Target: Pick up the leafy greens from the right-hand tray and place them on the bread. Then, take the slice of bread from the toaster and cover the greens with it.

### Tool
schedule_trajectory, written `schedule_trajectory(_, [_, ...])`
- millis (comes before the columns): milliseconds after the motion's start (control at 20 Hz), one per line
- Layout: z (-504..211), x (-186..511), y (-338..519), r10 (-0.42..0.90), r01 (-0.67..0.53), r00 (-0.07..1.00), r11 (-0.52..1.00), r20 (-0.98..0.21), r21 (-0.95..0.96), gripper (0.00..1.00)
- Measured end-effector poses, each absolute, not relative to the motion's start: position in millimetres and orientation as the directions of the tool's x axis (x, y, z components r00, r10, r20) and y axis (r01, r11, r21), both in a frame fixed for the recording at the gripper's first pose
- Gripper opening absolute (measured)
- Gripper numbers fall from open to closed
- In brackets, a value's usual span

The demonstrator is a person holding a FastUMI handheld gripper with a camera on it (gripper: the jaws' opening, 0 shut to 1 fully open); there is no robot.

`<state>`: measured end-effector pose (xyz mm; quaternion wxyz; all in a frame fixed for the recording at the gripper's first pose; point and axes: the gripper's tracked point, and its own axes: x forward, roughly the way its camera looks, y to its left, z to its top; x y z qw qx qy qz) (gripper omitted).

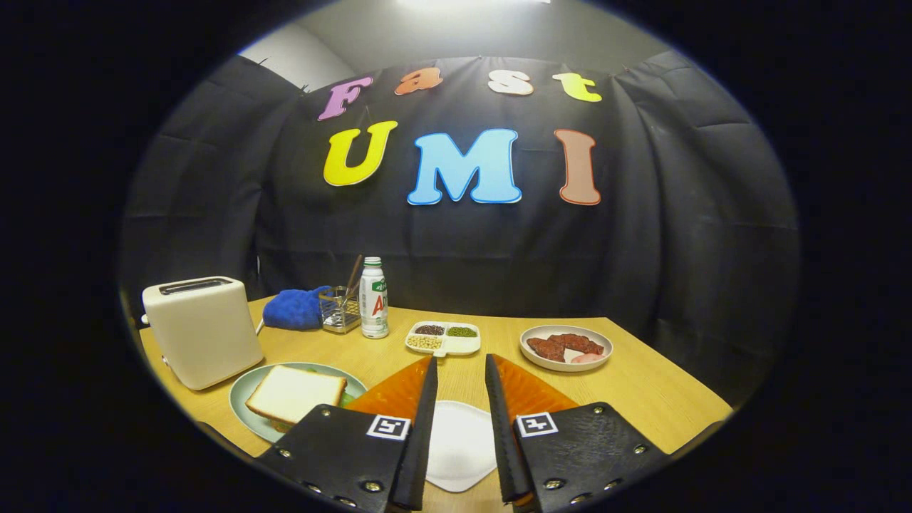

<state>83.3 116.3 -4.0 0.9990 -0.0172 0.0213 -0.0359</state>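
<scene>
I see a cream toaster [203,329], a pale green plate [249,388] under white bread [293,392], a blue cloth [293,308], a white tray [459,442], reddish-brown meat [566,345], and a light wooden table [641,392].

My fingers [427,399] stand apart, holding nothing.

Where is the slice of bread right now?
In the gripper view, the white square bread slice lies on the round pale green plate, just in front of the cream toaster and beside the open gripper.
</scene>
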Motion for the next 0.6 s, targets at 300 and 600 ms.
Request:
schedule_trajectory(300, [17, 71, 86, 0.047, -0.049, 0.998, 0.997, 0.046, 0.054, 0.4])
schedule_trajectory(600, [17, 58, 31, -0.004, 0.003, 1.0, 1.0, 0.022, 0.023, 0.4])
